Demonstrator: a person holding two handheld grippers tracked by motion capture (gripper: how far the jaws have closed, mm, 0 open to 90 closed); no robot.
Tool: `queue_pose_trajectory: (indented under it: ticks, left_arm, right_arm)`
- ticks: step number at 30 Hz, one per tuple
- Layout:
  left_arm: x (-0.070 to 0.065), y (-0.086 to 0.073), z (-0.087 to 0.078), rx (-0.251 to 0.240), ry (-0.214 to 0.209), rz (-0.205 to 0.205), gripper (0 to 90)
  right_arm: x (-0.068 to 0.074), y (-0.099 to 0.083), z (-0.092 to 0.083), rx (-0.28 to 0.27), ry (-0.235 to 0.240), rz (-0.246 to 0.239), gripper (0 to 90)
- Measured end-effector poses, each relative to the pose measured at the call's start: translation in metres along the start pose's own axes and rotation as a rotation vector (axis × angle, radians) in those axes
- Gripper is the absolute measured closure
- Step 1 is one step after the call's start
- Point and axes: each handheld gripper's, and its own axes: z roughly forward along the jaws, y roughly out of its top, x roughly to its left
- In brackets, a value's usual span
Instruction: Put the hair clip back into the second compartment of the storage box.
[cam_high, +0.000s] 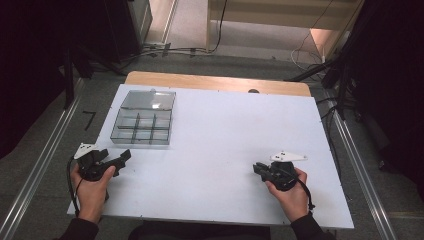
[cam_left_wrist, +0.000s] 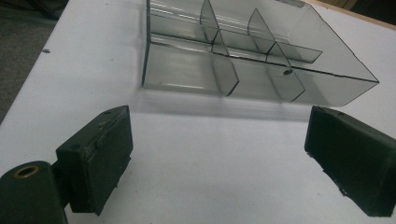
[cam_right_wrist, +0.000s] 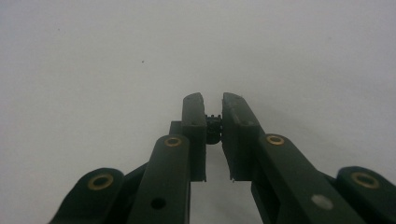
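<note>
**Desk editor:** What's on the desk (cam_high: 225, 145), counted?

**Photographer:** One clear smoke-tinted plastic organiser box (cam_high: 144, 118), lid-less tray side facing up, at the far left of the white desk. One box, split by thin dividers into several compartments; from the high view I count a long undivided section at the back and a grid of smaller cells in front. I can't make out anything lying in the cells.

**Desk editor:** And the tools?

**Photographer:** Two hand-held grippers, one per hand. The left gripper (cam_high: 112, 161) sits at the near left corner, pointing toward the box and just short of it. Its two jaws stand wide apart with only bare desk between them; in the left gripper view the box (cam_left_wrist: 243, 51) lies ahead of the pads, apart from both.

**Desk editor:** The right one?

**Photographer:** The right gripper (cam_high: 260, 169) hovers over the near right part of the desk, well apart from the box, pointing left. In the right gripper view its two jaws are nearly together, pinching one small black part (cam_right_wrist: 213, 128) between the pads. It's a tiny dark piece with a toothed or ribbed edge; too small to say more.

**Desk editor:** Anything else?

**Photographer:** Two dark sleeves at the bottom edge, and one grey three-cornered plate on each gripper.
</note>
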Motion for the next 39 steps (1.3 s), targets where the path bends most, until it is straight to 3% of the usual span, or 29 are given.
queue_pose_trajectory:
  ticks: [39]
  left_arm:
    - [0.0, 0.0, 0.0, -0.001, -0.01, 0.0, 8.6]
  right_arm:
    - [0.046, 0.043, 0.041, -0.036, 0.098, -0.073, 77.6]
